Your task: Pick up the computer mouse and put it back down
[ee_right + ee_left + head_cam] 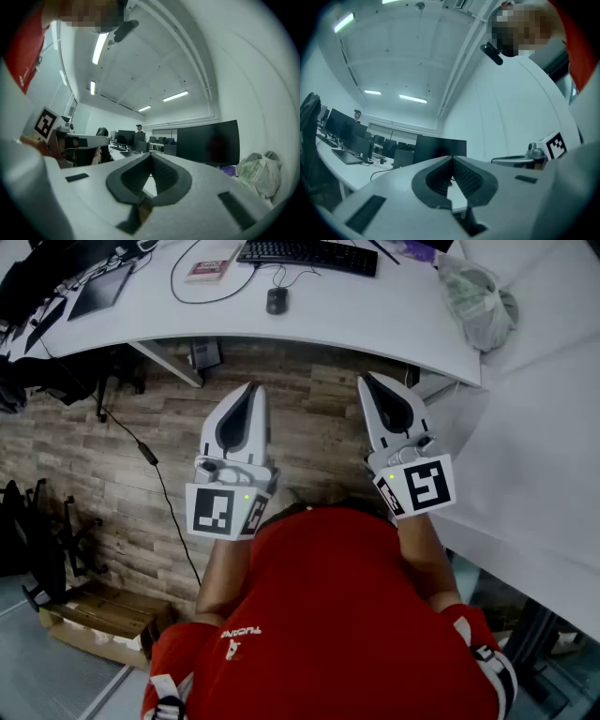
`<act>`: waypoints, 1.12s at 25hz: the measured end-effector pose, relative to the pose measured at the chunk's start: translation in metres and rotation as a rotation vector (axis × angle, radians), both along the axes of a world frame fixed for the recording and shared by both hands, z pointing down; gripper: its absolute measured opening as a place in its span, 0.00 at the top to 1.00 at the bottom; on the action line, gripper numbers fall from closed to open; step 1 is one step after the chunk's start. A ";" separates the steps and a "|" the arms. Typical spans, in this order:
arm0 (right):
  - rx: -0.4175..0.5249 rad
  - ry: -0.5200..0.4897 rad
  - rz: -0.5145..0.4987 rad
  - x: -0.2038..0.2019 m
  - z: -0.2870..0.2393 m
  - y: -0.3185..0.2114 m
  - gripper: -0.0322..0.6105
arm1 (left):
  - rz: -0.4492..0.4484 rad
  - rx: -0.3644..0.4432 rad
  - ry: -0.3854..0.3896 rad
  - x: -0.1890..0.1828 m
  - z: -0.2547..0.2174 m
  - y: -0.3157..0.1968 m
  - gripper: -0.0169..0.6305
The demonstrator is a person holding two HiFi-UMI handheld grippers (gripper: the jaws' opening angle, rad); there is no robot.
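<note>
Both closed — left gripper point(251, 388), right gripper point(367, 380), mouse point(276, 301) apart.

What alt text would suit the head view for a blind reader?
From above, a person in a red shirt holds the white left gripper and right gripper, jaws shut and empty, over wood-look flooring, short of a curved white desk bearing a small black computer mouse and a black keyboard.

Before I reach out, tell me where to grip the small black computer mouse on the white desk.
Take the small black computer mouse across its long flanks, coming from above at the near end, probably: it lies pointing away from you, and its cord leaves the far end.
</note>
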State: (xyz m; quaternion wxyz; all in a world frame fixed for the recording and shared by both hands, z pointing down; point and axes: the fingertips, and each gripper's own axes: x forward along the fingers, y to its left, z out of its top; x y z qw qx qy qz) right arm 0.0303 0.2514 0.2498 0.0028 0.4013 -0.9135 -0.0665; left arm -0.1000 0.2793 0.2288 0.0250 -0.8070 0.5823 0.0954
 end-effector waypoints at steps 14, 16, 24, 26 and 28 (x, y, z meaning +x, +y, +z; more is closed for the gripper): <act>-0.034 0.029 0.017 -0.056 0.016 0.008 0.94 | 0.029 -0.010 0.035 -0.057 0.021 0.002 0.96; -0.046 0.047 0.023 -0.059 0.021 0.005 0.94 | 0.037 -0.023 0.043 -0.060 0.027 -0.006 0.96; -0.055 0.054 0.047 -0.057 0.024 -0.041 0.94 | 0.064 -0.068 0.040 -0.057 0.041 -0.054 0.96; -0.052 0.053 0.040 -0.054 0.024 -0.066 0.94 | 0.058 -0.080 0.032 -0.054 0.043 -0.080 0.96; -0.050 0.050 0.024 -0.054 0.026 -0.093 0.94 | 0.042 -0.094 0.020 -0.051 0.046 -0.107 0.96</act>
